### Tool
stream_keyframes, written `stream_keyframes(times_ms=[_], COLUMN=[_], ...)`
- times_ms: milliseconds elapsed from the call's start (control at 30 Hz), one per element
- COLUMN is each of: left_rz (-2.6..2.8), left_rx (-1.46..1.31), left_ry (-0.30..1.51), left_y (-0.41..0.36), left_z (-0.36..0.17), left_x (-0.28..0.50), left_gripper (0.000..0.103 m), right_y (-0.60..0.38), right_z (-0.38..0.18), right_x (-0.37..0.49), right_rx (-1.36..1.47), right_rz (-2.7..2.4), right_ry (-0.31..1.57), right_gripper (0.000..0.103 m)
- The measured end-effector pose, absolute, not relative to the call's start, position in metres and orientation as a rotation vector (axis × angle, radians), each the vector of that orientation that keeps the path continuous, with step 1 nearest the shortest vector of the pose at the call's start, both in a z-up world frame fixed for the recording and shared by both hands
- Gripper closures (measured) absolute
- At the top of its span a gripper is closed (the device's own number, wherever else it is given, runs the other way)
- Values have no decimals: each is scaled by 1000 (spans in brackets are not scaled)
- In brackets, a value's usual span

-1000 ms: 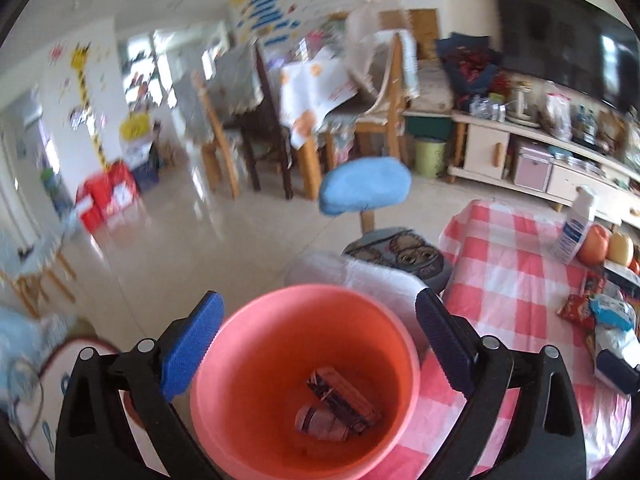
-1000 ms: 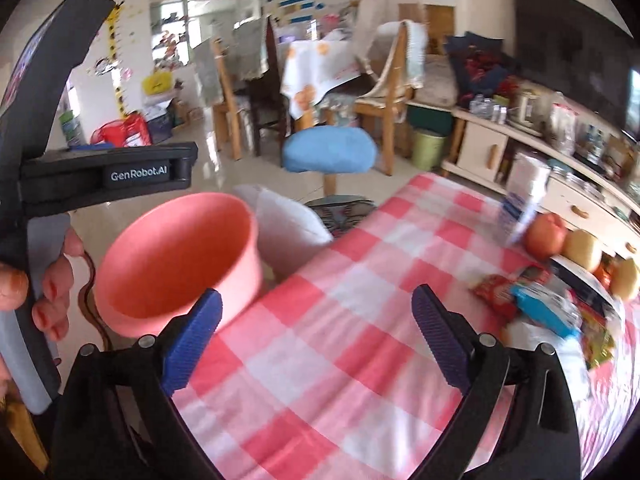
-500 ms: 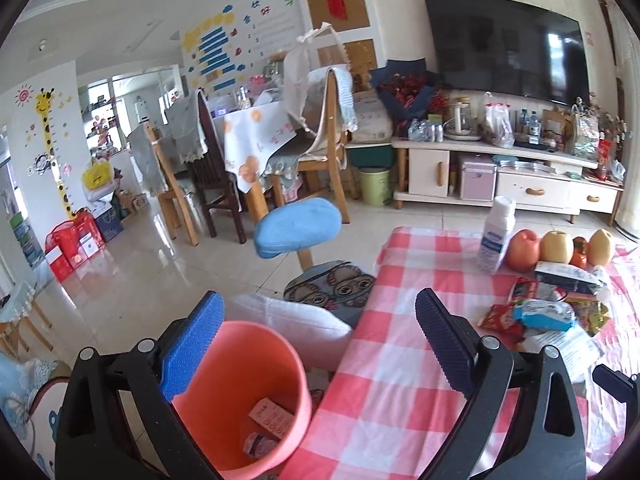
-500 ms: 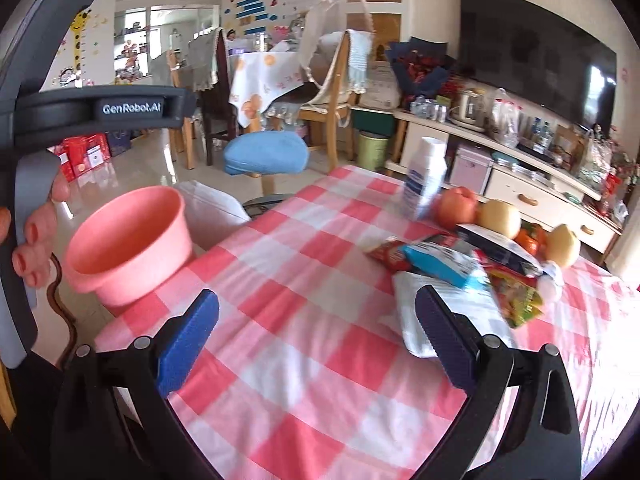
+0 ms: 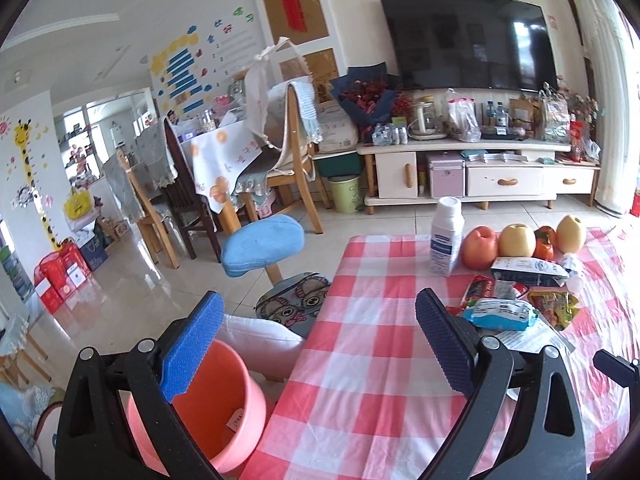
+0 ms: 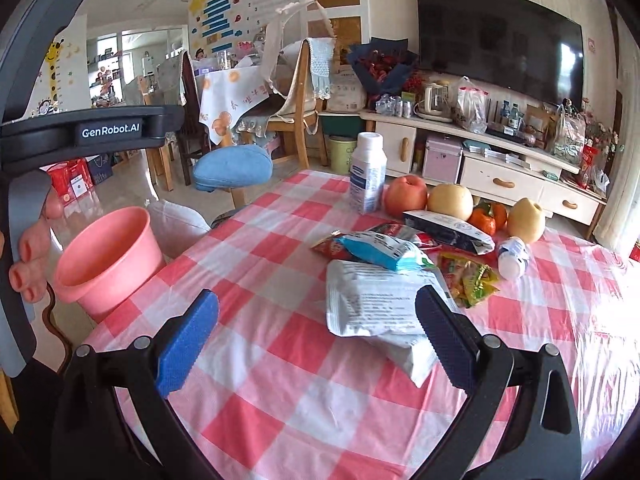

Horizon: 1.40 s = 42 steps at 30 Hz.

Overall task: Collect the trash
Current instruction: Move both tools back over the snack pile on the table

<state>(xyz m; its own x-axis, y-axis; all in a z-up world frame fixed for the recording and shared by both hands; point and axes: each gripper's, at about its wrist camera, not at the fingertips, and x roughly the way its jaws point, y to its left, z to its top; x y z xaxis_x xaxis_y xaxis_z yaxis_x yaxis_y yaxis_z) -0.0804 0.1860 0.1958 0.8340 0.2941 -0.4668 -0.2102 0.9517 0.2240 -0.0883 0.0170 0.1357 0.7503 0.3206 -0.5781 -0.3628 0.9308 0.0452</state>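
Hovering over the checked table (image 6: pixel 280 320), the right gripper (image 6: pixel 316 344) has its jaws wide apart and empty, just short of the white wrapper (image 6: pixel 372 304) mid-table. The left gripper (image 5: pixel 320 348) gapes too, above the table's left edge. The pink bin (image 6: pixel 108 256) stands off that edge; wrappers (image 6: pixel 384 250) cluster toward the far right corner.

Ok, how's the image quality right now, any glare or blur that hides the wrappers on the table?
Right wrist view: sharp, but sunlight washes out the checked tablecloth at the far right; the white packet and blue wrapper read clearly. Left wrist view: evenly lit, the pink bin in focus, strong fisheye bending at the edges; the TV shows window reflections.
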Motion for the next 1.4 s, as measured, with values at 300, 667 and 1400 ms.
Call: stream_keyframes(times_ms=[300, 667, 1400], left_rz=[247, 232, 37], left_rx=[215, 279, 339], left_ry=[524, 532, 638], left_y=[157, 127, 61], left_z=[195, 191, 168], left_x=[-77, -72, -55], left_gripper=[7, 7, 7], right_y=[-5, -33, -149], right_z=[134, 132, 111], right_x=[-89, -84, -48], right_rx=[-52, -35, 165], right_rz=[381, 356, 208], right_ry=[612, 606, 680], right_gripper=[4, 4, 4])
